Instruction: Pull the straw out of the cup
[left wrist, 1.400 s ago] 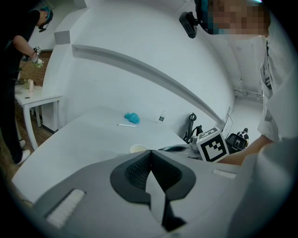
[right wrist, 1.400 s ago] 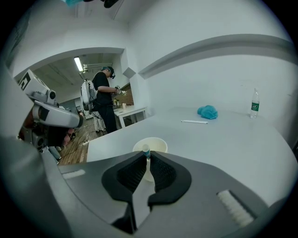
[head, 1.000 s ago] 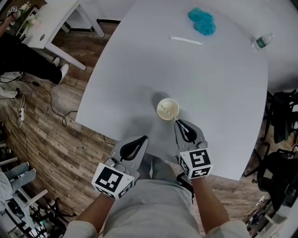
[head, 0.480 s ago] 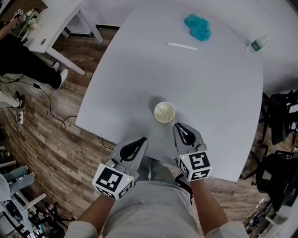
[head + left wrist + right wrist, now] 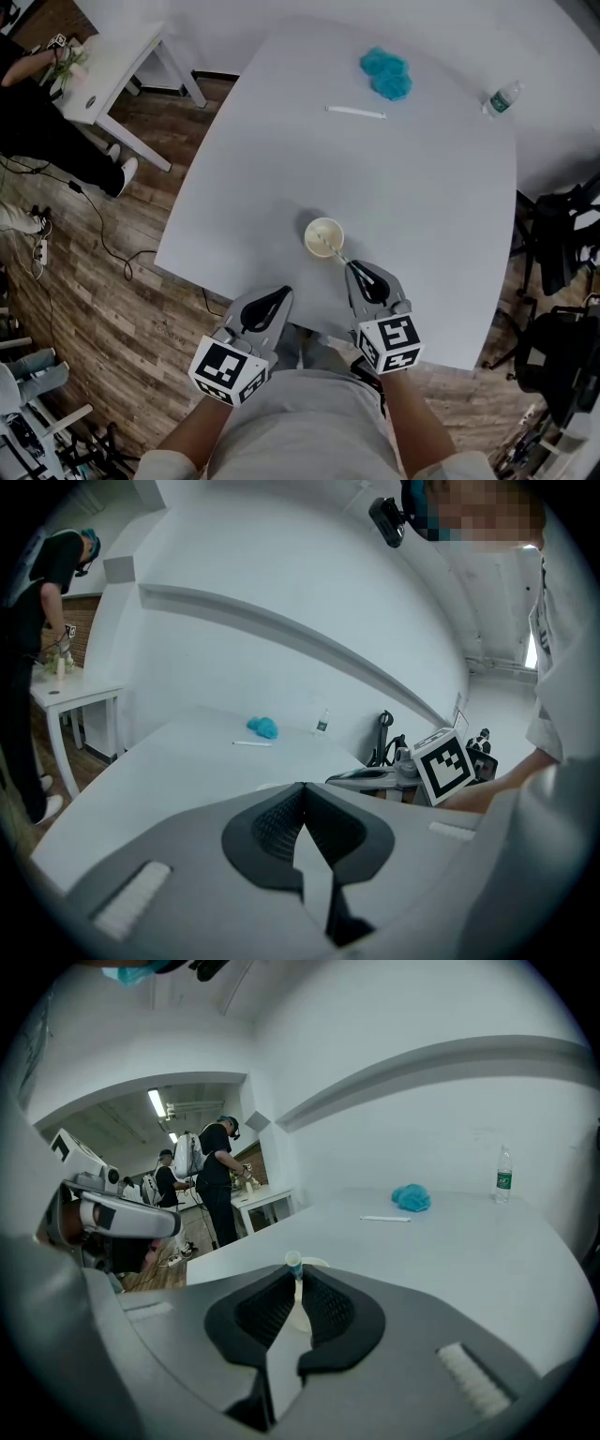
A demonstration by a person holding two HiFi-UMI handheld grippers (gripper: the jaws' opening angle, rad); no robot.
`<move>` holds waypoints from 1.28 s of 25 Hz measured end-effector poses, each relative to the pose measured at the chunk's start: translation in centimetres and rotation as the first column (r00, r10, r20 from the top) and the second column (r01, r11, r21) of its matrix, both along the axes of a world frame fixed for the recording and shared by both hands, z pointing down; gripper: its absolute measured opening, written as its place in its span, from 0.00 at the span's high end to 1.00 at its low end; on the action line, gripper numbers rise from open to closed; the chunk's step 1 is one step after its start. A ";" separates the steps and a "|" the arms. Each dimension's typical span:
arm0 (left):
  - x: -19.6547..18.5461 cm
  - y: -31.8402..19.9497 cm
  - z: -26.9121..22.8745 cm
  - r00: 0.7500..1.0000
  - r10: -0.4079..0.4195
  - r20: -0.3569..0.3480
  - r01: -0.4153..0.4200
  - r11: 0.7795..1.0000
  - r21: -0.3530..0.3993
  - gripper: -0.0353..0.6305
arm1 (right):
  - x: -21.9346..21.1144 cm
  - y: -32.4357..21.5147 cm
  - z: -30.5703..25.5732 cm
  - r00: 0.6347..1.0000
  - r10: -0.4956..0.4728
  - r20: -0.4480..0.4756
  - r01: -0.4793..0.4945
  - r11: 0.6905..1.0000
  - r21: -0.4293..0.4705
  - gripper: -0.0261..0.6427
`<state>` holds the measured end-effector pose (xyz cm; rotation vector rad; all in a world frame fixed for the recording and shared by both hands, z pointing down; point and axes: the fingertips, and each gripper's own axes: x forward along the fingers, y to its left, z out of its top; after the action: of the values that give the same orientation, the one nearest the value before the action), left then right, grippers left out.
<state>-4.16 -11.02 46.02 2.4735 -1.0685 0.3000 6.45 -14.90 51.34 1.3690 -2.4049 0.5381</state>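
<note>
A pale paper cup [image 5: 323,236] stands near the front edge of the white table [image 5: 422,187]. A thin straw [image 5: 337,252] slants out of the cup towards me. My right gripper [image 5: 350,266] is shut on the straw's upper end just beside the cup's rim. In the right gripper view the straw's tip [image 5: 293,1261] pokes up between the dark pads, with the cup's rim [image 5: 318,1263] just behind. My left gripper [image 5: 284,292] hovers at the table's front edge, left of the cup, shut and holding nothing [image 5: 302,789].
Far across the table lie a blue cloth [image 5: 385,75], a white wrapped straw [image 5: 355,112] and a small water bottle [image 5: 500,97]. A white side table [image 5: 103,66] with a person beside it stands at the far left. Dark chairs [image 5: 562,244] stand at the right.
My right gripper has risen slightly with the straw still in its jaws. The left gripper has stayed where it was. The head view has shifted a little.
</note>
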 end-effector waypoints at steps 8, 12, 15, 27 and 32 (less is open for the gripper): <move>-0.5 0.2 -0.8 1.000 -0.002 0.021 0.002 1.000 0.025 0.92 | 0.2 0.7 -2.0 1.000 0.001 0.014 -0.001 1.000 0.026 0.92; -0.9 0.2 -1.4 1.000 -0.006 0.029 0.005 0.999 0.036 0.92 | 0.5 1.1 -3.2 1.000 0.005 0.023 -0.006 0.999 0.037 0.92; -1.2 0.5 -1.9 1.000 -0.008 0.025 0.007 0.999 0.037 0.92 | 0.7 1.6 -3.9 1.000 0.009 0.027 -0.010 0.999 0.043 0.92; -0.9 1.5 -3.4 0.999 0.012 0.033 -0.014 0.998 0.054 0.92 | 1.6 3.6 -6.7 0.999 0.018 0.045 -0.022 0.997 0.069 0.92; -1.4 1.7 -4.0 0.999 -0.002 0.034 0.000 0.998 0.063 0.92 | 1.5 4.6 -7.3 0.999 0.010 0.050 -0.014 0.997 0.076 0.92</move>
<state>-5.57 -9.29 42.01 2.5316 -1.1091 0.3132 7.95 -10.32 44.06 1.4185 -2.4821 0.4940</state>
